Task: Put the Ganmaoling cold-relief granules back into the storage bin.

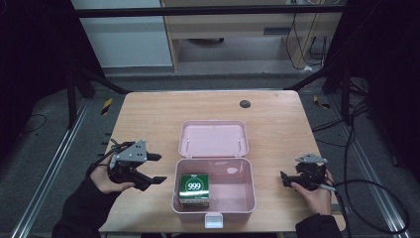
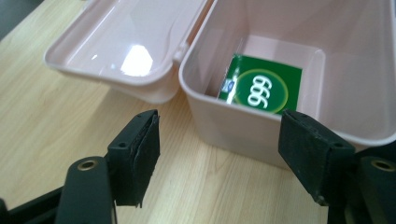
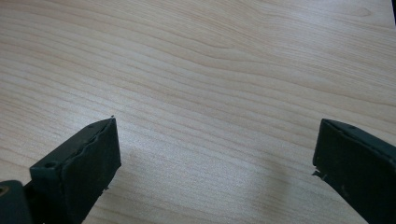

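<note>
While our left gripper [image 1: 157, 168] hangs with jaws apart beside the open pale pink plastic box [image 1: 247, 191], a careless swing could knock it. Our right gripper [image 1: 286, 178], also spread, holds nothing, and the green cardboard carton [image 1: 194, 190] stays inside.

A pale wooden worktop [image 1: 148, 119] with rounded corners stands on a grey floor [image 1: 44, 139]. Near its far edge sits 1 small, dark round disc [image 1: 245, 103]. 2 yellow-and-black striped strips lie on the floor, 1 off the far left corner [image 1: 106, 105] and 1 off the far right corner [image 1: 321, 102]. A metal rail [image 1: 49, 168] runs along the floor at each side. Behind, a white panel [image 1: 124, 34] stands beside a light wooden cabinet [image 1: 237, 25], with loose cables [image 1: 297, 44] hanging at its right.
</note>
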Demonstrator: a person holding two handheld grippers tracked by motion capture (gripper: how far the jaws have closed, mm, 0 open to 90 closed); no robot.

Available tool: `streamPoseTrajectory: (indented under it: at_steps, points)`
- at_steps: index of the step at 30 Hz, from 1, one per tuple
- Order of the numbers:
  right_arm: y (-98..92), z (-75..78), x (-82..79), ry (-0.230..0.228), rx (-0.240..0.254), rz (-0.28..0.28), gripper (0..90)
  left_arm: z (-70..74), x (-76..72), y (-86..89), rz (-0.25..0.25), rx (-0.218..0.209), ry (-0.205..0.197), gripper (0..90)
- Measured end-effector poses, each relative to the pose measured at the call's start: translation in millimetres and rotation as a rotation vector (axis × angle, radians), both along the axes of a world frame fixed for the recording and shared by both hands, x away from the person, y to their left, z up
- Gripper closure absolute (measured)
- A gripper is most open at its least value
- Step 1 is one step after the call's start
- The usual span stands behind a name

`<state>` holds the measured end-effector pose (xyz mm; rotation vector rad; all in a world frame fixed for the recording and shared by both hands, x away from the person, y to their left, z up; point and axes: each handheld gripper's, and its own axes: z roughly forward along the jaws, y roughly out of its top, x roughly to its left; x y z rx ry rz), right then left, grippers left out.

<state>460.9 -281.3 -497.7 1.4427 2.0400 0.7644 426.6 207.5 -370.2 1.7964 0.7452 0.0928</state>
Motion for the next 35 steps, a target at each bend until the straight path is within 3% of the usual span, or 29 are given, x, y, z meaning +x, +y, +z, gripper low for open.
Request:
streamPoseTrajectory:
  at_steps: [9,13,15,18,23,27,35]
  points:
    - [0.5,0.0,-0.3,-0.001,-0.006,0.000,1.3,-35.2,3.9,24.4,0.071,0.009,0.024,28.2]
    - [0.9,0.1,-0.8,-0.009,-0.004,-0.004,1.4,-51.4,10.1,34.4,0.127,0.000,0.019,27.6]
    - [0.9,-0.2,-1.1,-0.010,-0.005,-0.002,1.4,-58.2,14.4,40.1,0.153,0.022,0.032,27.3]
    - [0.8,-0.5,-1.4,-0.015,-0.007,-0.003,1.5,-66.5,19.4,44.6,0.207,0.022,0.048,26.8]
    - [0.8,0.0,-1.9,-0.018,-0.008,-0.006,1.6,-85.9,29.6,53.8,0.291,0.064,0.061,26.7]
    - [0.3,-0.1,-1.8,-0.017,-0.009,-0.007,1.6,-103.6,42.3,68.4,0.378,0.141,0.076,25.7]
    - [0.0,-0.7,-0.9,-0.018,-0.011,-0.010,0.9,-115.8,53.6,97.2,0.527,0.208,0.068,25.3]
